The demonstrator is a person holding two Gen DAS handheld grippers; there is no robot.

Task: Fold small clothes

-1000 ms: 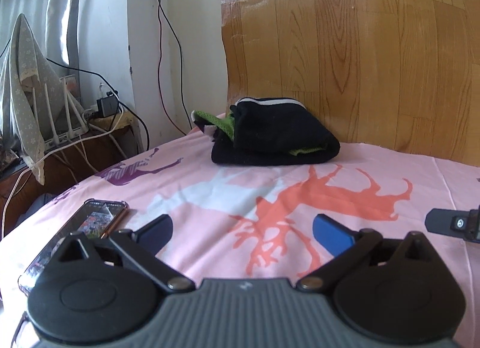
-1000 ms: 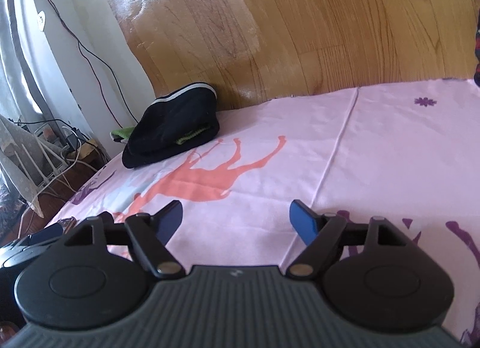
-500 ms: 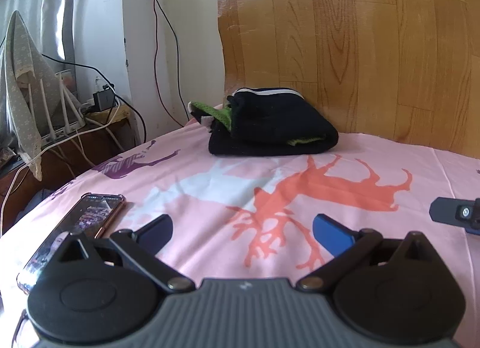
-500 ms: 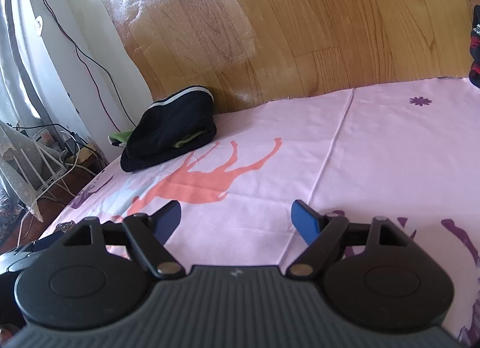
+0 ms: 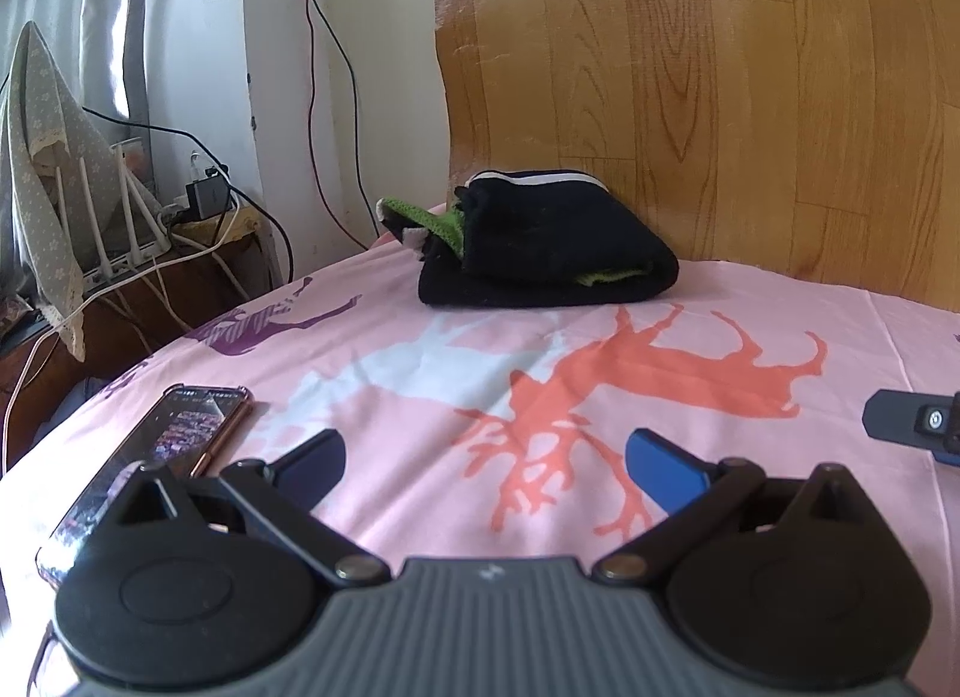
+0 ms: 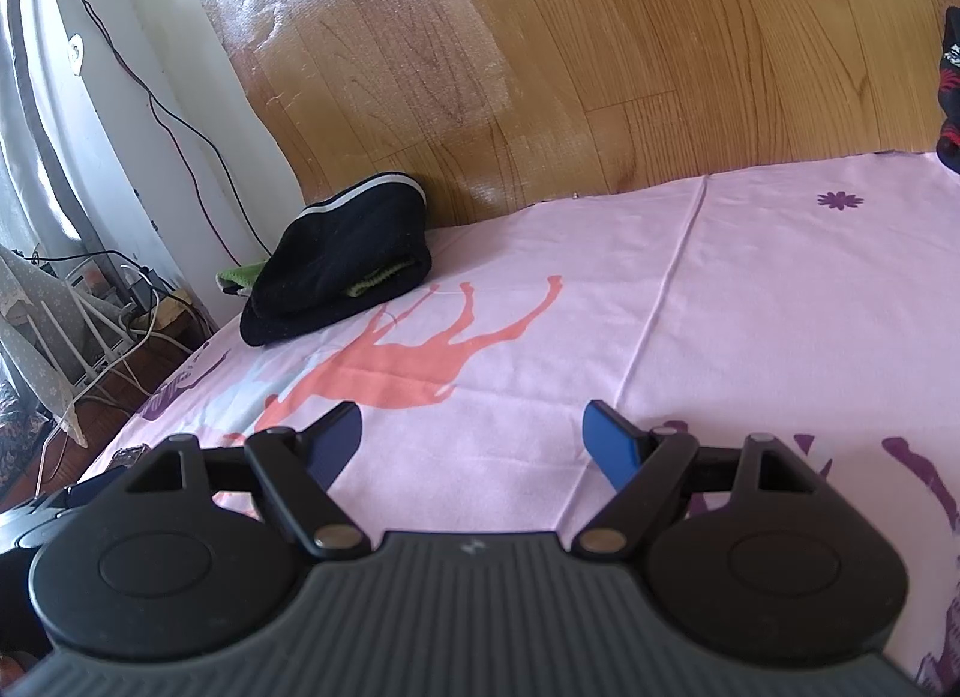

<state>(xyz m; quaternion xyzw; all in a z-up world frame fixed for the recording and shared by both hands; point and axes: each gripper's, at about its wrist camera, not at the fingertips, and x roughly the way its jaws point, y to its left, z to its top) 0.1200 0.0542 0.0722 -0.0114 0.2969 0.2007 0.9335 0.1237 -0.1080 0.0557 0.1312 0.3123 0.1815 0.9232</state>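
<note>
A folded black garment with white trim and a green piece tucked in it (image 5: 546,241) lies on the pink deer-print sheet (image 5: 600,373) by the wooden headboard; it also shows in the right wrist view (image 6: 342,262). My left gripper (image 5: 483,457) is open and empty, low over the sheet, well short of the garment. My right gripper (image 6: 471,439) is open and empty over the sheet; one of its fingers (image 5: 900,427) shows at the right edge of the left wrist view.
A phone (image 5: 156,457) lies on the sheet by the left gripper's left finger. A wooden headboard (image 5: 720,96) backs the bed. Cables, a charger and a cloth-covered rack (image 5: 42,187) stand off the bed's left edge. Dark patterned cloth (image 6: 951,90) hangs far right.
Both grippers drifted slightly, the views shifting a little; the garment sits a bit higher in the right wrist view. Both stay open and nothing was picked up.
</note>
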